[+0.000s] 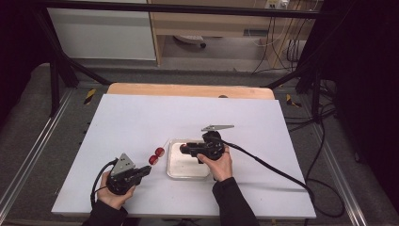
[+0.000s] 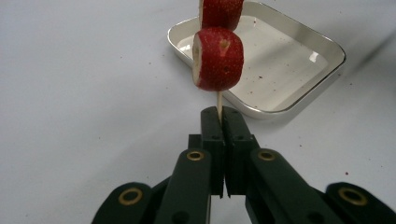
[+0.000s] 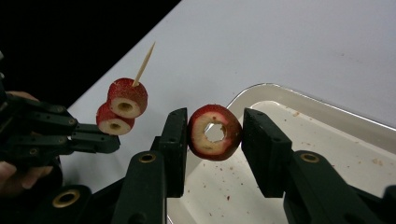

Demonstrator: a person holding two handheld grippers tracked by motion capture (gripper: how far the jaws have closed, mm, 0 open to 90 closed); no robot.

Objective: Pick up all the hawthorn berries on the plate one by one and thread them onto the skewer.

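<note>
Right gripper view counts three red fruit rings: two on a skewer (image 3: 144,58) pinched by the left gripper (image 2: 220,114), one (image 3: 215,132) grasped by the right gripper (image 3: 214,135) above one tray (image 3: 336,140); its hollow core is hidden from high view.

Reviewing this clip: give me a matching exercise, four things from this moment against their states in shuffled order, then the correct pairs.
Things:
1. left gripper
2. right gripper
3. white tray
4. skewer

States:
A. flat on the table, holding only red specks
B. pinches a cored red fruit ring between its jaws
C. carries two red fruit pieces, its pointed tip bare
D. clamped shut on the thin stick's lower end

Pairs: 1-D, 2-B, 3-A, 4-C
</note>
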